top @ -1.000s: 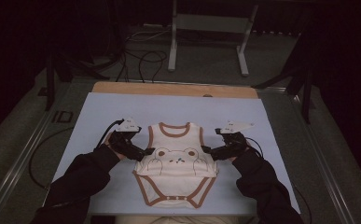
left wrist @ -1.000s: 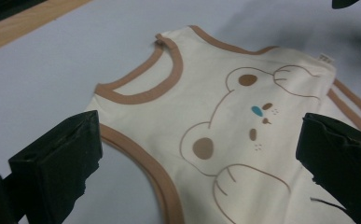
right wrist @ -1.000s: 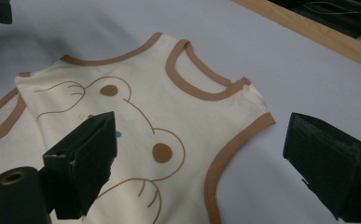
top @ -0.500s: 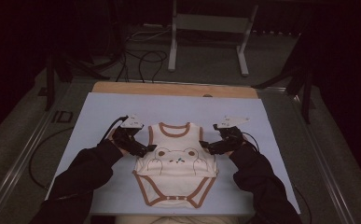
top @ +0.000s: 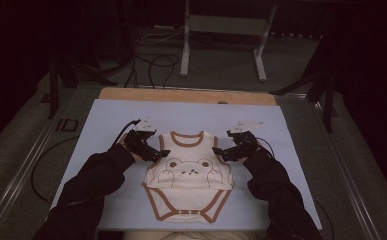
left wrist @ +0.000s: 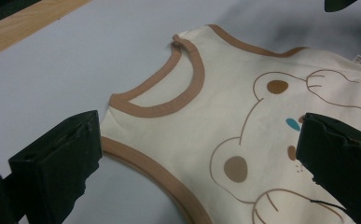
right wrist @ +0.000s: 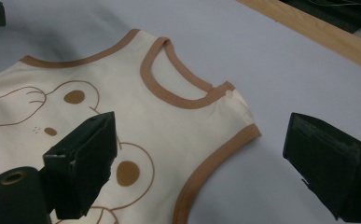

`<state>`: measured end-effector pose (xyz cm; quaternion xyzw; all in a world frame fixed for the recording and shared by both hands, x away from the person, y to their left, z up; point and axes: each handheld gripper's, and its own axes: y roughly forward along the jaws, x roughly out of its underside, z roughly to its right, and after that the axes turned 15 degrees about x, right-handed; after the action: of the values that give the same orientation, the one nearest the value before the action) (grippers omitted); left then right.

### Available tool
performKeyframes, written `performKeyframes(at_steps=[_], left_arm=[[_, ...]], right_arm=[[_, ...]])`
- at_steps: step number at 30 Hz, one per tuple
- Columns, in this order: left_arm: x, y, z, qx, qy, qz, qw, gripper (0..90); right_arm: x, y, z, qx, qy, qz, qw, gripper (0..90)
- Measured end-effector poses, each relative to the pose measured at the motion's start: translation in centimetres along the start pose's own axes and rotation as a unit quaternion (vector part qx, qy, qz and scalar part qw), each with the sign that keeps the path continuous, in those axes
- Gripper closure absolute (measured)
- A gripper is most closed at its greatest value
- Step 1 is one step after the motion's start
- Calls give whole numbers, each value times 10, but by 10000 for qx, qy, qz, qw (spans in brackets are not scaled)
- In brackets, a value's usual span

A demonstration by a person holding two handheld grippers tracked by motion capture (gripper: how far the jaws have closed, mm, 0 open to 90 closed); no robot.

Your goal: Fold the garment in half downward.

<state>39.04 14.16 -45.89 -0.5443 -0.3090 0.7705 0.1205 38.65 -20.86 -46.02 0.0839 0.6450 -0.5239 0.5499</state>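
A cream baby bodysuit (top: 189,177) with brown trim and a bear print lies flat on the pale blue mat (top: 106,120), neck toward the far side. My left gripper (top: 162,153) is at its left armhole, jaws wide open and straddling the brown-trimmed edge (left wrist: 145,161). At the right armhole, my right gripper (top: 218,152) stands open too, one jaw over the bear print (right wrist: 122,170), the other over bare mat beyond the trim (right wrist: 206,165). Neither holds the cloth.
The mat covers a wooden table whose far edge (top: 186,95) shows as a light strip. Behind it stand a metal frame (top: 223,37) and loose cables on the dark floor. Cables trail from both grippers. Dark sleeves enter from the bottom.
Both grippers have moved inward from beside the bodysuit to its armholes, and now sit over its shoulder edges. The bodysuit lies where it was.
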Motion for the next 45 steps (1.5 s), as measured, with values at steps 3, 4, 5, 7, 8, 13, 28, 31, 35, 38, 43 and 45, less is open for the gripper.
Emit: performKeyframes(at_steps=[3, 4, 5, 7, 8, 13, 28, 31, 35, 38, 43, 45], left_arm=[[-1, 3, -2, 4, 19, -15, 10000, 13], [-2, 7, -4, 31, -4, -31, 10000, 13], [-2, 8, -5, 29, -11, -21, 10000, 13], [-3, 11, -8, 31, -9, -84, 10000, 13], [-4, 13, -8, 17, -12, -80, 10000, 13], [-4, 20, -15, -23, 15, -126, 9999, 14], [4, 36, -41, -27, -152, -134, 9998, 13], [5, 36, -48, -81, -190, -59, 9998, 13], [6, 36, -56, -8, -275, 13, 9996, 15], [8, 39, -62, 5, -347, -66, 9994, 16], [8, 40, -67, -140, -428, -193, 9988, 44], [8, 40, -68, -112, -418, -273, 9987, 84]], right_arm=[[-1, 3, 1, 7, -28, -21, 10000, 99], [-1, 5, 1, 10, -28, -12, 10000, 99], [-2, 8, 2, 1, -65, -17, 10000, 99], [-2, 11, 3, 8, -72, -23, 10000, 99], [-2, 14, 4, -15, -58, -45, 10000, 99], [-1, 22, 5, -67, -100, -91, 9999, 99], [-1, 49, 11, -110, -33, -328, 9994, 102], [-1, 53, 12, -240, 88, -373, 9990, 119], [0, 60, 15, -258, 132, -463, 9985, 121], [0, 64, 16, -253, 141, -512, 9983, 122], [0, 72, 22, -167, 92, -585, 9981, 138], [0, 75, 24, -170, 100, -612, 9979, 147]])
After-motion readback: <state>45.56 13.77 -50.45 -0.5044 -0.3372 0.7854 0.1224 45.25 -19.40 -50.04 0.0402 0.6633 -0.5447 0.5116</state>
